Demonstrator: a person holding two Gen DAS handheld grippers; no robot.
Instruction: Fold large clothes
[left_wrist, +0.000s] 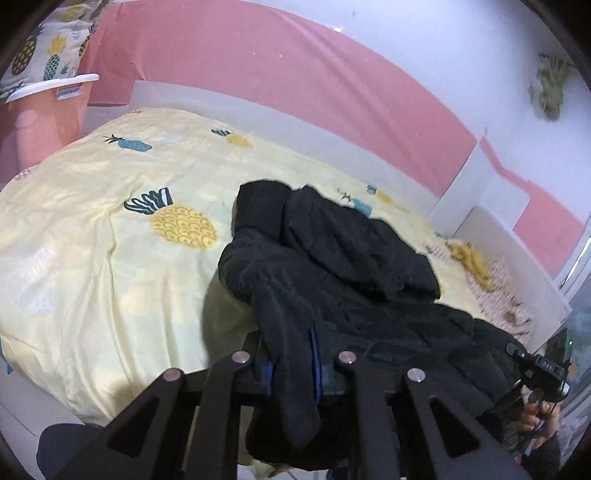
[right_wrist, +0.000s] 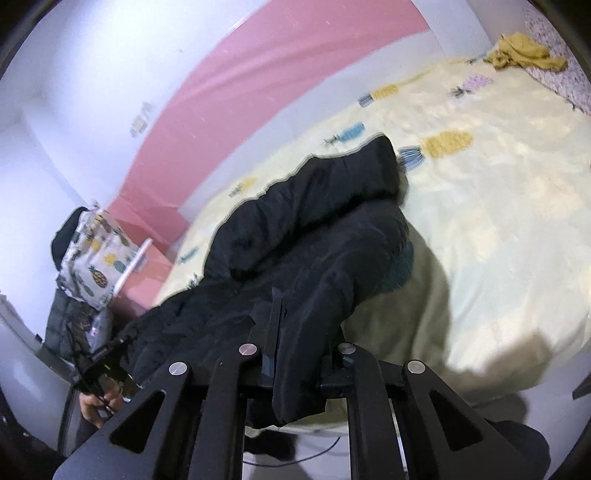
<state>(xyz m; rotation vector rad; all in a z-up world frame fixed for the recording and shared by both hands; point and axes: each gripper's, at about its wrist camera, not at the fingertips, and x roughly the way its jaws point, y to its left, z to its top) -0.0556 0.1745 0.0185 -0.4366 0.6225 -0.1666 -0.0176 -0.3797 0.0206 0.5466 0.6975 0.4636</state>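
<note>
A large black padded jacket lies across the near part of a bed with a pale yellow pineapple-print cover. My left gripper is shut on a fold of the jacket's near edge, and the cloth hangs down between its blue-padded fingers. In the right wrist view the same jacket stretches away over the bed cover. My right gripper is shut on another part of the near edge, lifted off the bed. Each view shows the other hand-held gripper at its side, held in a hand.
A pink and white wall runs behind the bed. A pink stand with a white rim and a pineapple-print cushion stand at one end. A mustard yellow garment lies crumpled at the other end, on a flowered sheet.
</note>
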